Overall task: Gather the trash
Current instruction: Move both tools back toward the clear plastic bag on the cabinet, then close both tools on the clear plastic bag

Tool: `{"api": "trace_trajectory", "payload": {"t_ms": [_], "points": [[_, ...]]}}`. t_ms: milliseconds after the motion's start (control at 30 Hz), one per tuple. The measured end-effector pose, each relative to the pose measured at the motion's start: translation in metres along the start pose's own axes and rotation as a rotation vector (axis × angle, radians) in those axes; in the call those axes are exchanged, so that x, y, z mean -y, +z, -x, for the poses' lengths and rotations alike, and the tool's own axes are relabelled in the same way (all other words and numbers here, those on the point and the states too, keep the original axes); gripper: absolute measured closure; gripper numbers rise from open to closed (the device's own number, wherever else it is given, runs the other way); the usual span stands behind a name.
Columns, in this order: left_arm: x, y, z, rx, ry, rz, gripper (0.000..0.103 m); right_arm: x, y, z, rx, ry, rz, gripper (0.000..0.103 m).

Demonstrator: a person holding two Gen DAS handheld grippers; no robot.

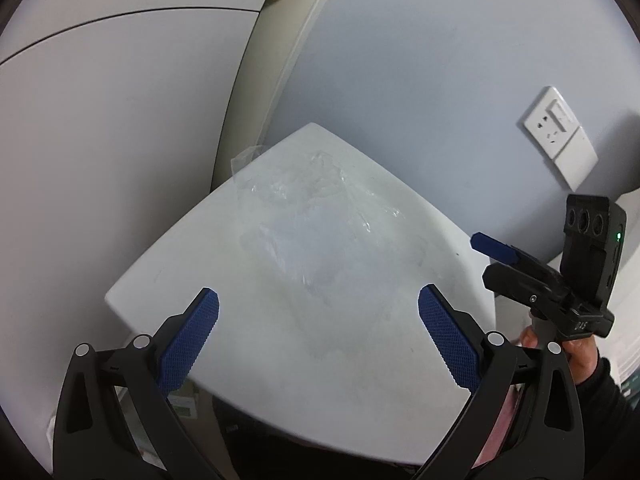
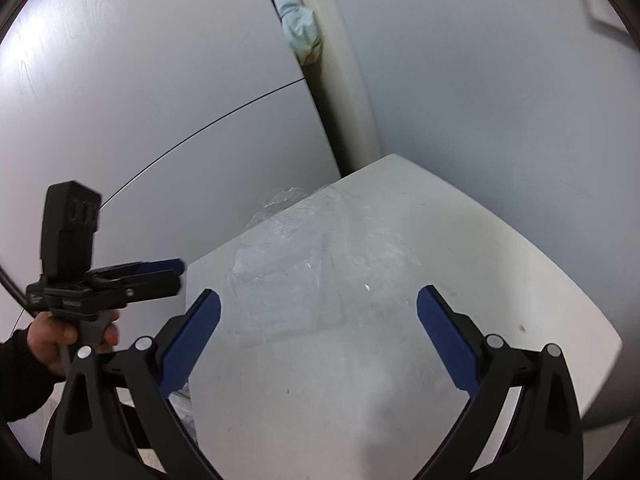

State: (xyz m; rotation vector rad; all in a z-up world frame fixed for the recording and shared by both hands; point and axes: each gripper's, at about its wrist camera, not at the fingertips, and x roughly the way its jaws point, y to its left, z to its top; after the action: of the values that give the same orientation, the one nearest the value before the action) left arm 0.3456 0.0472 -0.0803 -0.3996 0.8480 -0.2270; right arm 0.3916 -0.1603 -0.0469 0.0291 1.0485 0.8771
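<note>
A crumpled clear plastic bag (image 1: 308, 216) lies on a small white table (image 1: 168, 276), reaching to the table's far left edge. The same bag (image 2: 316, 252) shows in the right wrist view, on the table (image 2: 500, 248). My left gripper (image 1: 318, 328) is open just short of the bag, nothing between its blue pads (image 1: 188, 340). My right gripper (image 2: 318, 328) is also open near the bag, holding nothing. Each gripper appears in the other's view: the right gripper (image 1: 496, 248) at the right, the left gripper (image 2: 164, 270) at the left, both held by hands.
The table stands in a corner against a pale wall with a socket plate (image 1: 558, 136). A beige pipe (image 2: 344, 80) runs up the corner, with light blue wrapping (image 2: 298, 28) on it. A white cabinet panel (image 1: 100, 120) is at the left. More clear plastic (image 2: 182, 404) lies below the table.
</note>
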Motion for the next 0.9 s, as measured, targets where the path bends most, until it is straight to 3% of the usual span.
{"api": "trace_trajectory", "payload": {"t_ms": [200, 467, 833, 900], "points": [[-0.005, 0.018, -0.027, -0.018, -0.005, 0.011, 0.006, 0.025, 0.02, -0.026, -0.042, 0.012, -0.03, 0.007], [-0.003, 0.017, -0.049, -0.045, -0.026, -0.011, 0.006, 0.039, 0.027, -0.054, -0.101, 0.013, -0.002, 0.007], [0.001, 0.016, -0.057, 0.006, -0.038, 0.022, 0.006, 0.04, 0.022, -0.063, -0.118, 0.02, 0.016, 0.008], [0.001, 0.016, -0.058, 0.003, -0.046, 0.029, 0.011, 0.041, 0.021, -0.063, -0.108, 0.006, 0.01, 0.008]]}}
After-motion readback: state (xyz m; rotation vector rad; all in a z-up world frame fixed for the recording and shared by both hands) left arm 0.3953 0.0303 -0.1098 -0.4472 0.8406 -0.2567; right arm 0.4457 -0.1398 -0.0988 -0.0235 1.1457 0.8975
